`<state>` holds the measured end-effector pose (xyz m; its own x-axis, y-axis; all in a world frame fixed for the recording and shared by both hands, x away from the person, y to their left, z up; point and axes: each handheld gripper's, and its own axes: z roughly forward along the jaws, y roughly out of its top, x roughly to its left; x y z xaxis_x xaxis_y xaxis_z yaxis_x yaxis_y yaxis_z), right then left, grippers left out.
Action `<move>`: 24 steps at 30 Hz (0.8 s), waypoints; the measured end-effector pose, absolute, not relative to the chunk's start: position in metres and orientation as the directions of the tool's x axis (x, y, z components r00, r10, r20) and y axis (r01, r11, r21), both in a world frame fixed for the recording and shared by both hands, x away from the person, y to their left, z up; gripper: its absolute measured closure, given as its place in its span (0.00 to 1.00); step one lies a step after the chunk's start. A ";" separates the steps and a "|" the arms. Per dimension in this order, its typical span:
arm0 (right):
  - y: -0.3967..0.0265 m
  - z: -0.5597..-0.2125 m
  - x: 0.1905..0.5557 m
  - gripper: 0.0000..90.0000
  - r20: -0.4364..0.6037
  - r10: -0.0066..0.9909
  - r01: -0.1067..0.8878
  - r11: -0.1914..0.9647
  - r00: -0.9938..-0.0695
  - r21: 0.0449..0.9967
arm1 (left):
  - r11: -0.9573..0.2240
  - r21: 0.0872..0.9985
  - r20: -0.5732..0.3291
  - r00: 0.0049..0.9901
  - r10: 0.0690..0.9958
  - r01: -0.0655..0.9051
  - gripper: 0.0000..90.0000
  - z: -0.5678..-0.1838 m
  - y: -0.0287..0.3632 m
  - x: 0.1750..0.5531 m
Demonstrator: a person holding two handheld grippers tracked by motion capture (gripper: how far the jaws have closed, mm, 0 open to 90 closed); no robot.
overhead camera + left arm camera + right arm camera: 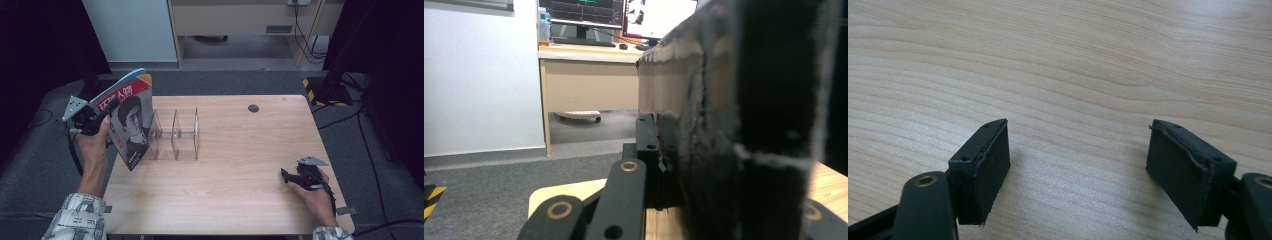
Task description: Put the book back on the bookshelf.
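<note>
At the left edge of the table [235, 170], the left gripper [107, 112] is clenched on a book [127, 117] and holds it up in the air, above the table's near-left part. It grasps the book at the side edge that faces away from the table. The cover, with a portrait and large characters on it, is turned toward the camera of the high view, and the book is tilted, with its top corner leaning away to the right. In the left gripper view the book [734, 125] stands very close in front of the camera, dark and blurred; its page edges show at the left of it, and one black jaw lies flat against that side.

Just to the right of the book, a clear acrylic rack [175, 135] with upright dividers stands on the table. The lower corner of the book is just beside its nearest compartment; I cannot tell if they touch.

Far from this, at the near-right part of the table, the right gripper [286, 174] lies low on the wood in the person's hand and points to the left. In the right gripper view its two jaws stand wide apart, released, with bare table [1073, 75] between them.
</note>
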<state>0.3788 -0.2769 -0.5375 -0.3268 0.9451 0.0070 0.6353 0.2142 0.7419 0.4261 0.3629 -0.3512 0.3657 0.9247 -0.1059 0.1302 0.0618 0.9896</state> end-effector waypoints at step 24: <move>-0.277 -0.537 0.378 0.28 0.009 0.945 0.637 0.214 -0.328 0.740 | 0.070 0.989 -0.113 0.370 0.922 0.129 0.96 -0.370 0.363 0.423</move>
<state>0.3783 -0.2768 -0.5373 -0.3279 0.9447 0.0087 0.6373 0.2143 0.7402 0.4229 0.3635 -0.3704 0.3697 0.9222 -0.1133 0.1290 0.0698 0.9892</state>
